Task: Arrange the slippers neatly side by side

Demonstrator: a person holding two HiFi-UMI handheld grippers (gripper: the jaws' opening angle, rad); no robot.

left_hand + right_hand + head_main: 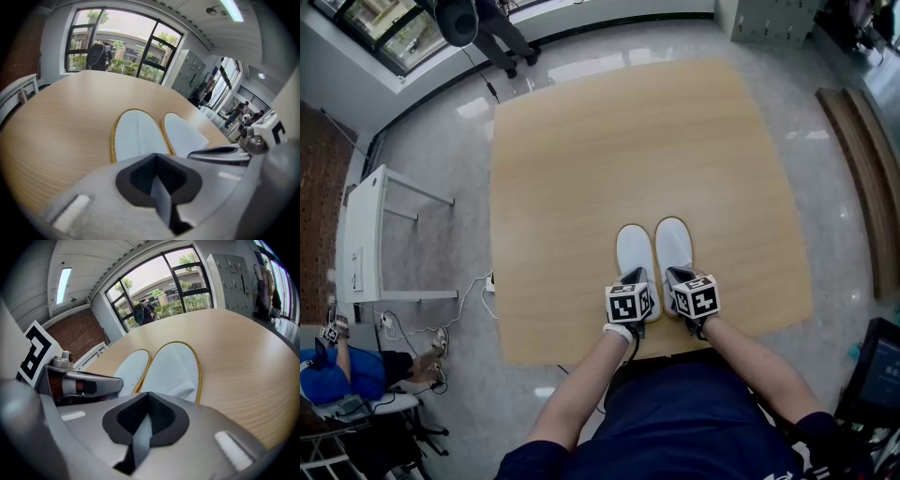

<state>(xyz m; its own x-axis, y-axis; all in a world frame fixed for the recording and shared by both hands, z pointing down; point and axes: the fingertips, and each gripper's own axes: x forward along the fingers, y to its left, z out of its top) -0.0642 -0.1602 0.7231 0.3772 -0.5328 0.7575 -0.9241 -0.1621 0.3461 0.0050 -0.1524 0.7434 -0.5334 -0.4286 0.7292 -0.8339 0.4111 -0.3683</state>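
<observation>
Head view shows the left slipper (pixel 635 251) and the right slipper (pixel 673 242) lying side by side on the tabletop (pixel 628 150), close to its near edge, with their toes pointing away from the person. Their inner edges nearly touch. The left tool (pixel 635 278) sits at the left slipper's heel and the right tool (pixel 680 277) at the right slipper's heel. Each gripper view shows its jaws pressed together on a thin pale strip of that slipper's heel.
</observation>
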